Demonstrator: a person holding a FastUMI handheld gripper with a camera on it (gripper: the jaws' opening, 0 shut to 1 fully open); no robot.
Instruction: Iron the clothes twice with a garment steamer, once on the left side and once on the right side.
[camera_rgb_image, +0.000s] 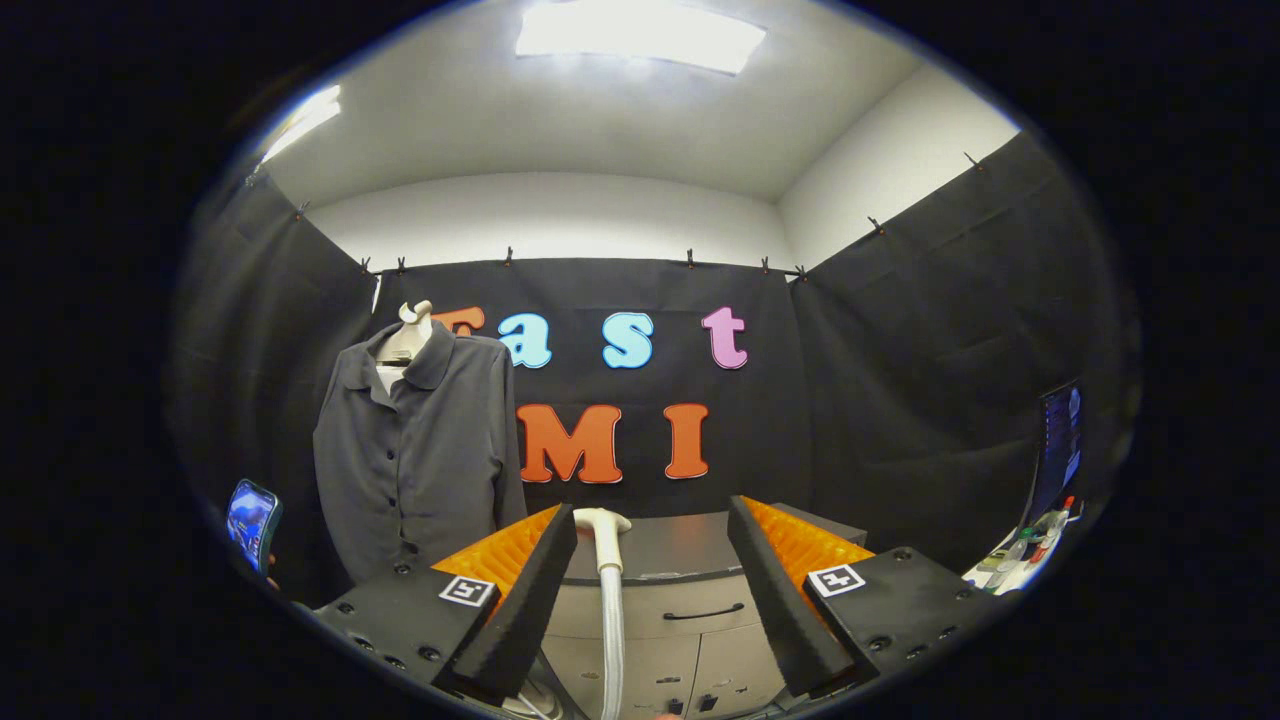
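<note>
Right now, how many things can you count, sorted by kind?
Shirts on a mannequin: 1, the gray shirt
Steamers: 1, the white steamer between the open claw fingers
Cabinets: 1, the gray cabinet
Phones: 1, the phone
Total: 4

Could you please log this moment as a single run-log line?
gripper: open, holding nothing | steamer head: upright between fingers, untouched | shirt: on mannequin, beyond left finger | ironing: not begun
</note>
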